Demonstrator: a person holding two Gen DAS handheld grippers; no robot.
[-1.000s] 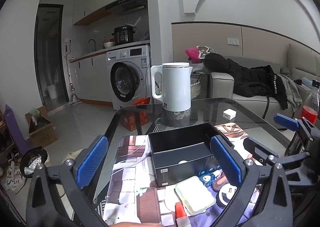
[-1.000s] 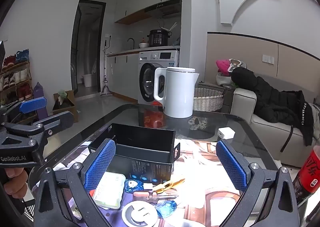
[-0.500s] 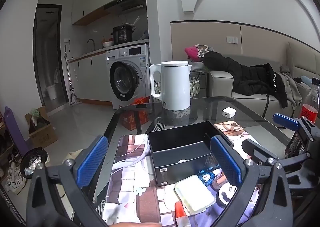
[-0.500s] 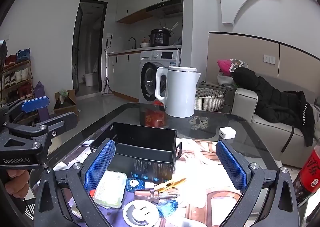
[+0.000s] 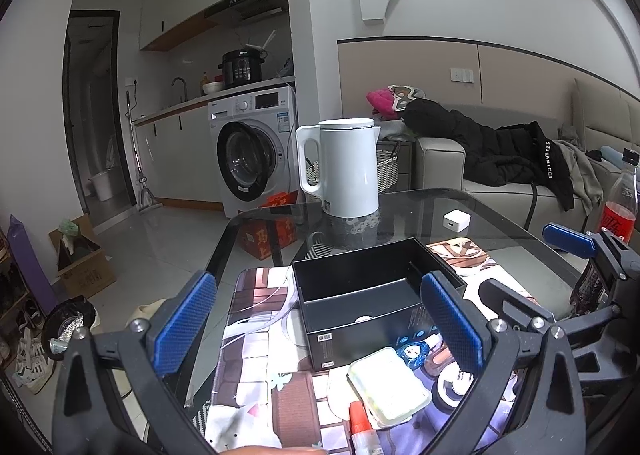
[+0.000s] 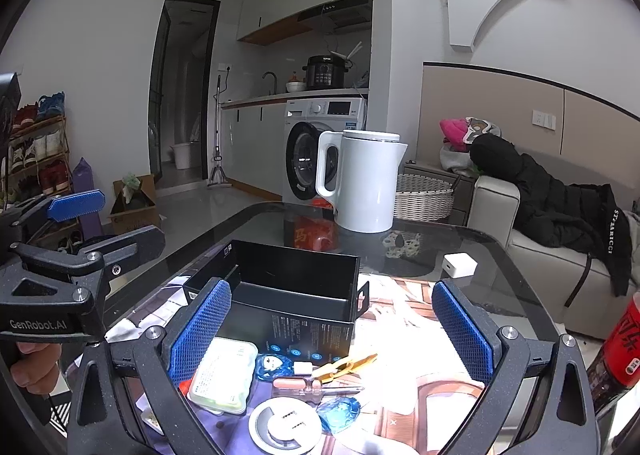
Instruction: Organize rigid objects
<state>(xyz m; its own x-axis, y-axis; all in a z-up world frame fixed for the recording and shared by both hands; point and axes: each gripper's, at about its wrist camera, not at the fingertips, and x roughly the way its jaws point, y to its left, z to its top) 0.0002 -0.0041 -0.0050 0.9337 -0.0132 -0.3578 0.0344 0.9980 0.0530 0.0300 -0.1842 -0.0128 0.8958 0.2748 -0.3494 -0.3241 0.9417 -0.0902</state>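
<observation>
An open black box (image 5: 372,295) (image 6: 288,291) stands on a printed mat on the glass table. In front of it lie small items: a pale green case (image 5: 388,387) (image 6: 224,375), a blue badge (image 6: 272,365), yellow clippers (image 6: 344,365), a pink screwdriver (image 6: 316,385), a white round plug (image 6: 285,425) and a red-capped bottle (image 5: 360,427). My left gripper (image 5: 320,331) is open and empty above the mat. My right gripper (image 6: 328,339) is open and empty above the items.
A white kettle (image 5: 344,167) stands behind the box. A small white charger (image 5: 456,219) lies on the bare glass. A red drink bottle (image 5: 618,211) stands at the table's right edge. A sofa with black clothing is behind.
Both grippers have drifted slightly; the view has shifted a little. Nothing was taken hold of or let go.
</observation>
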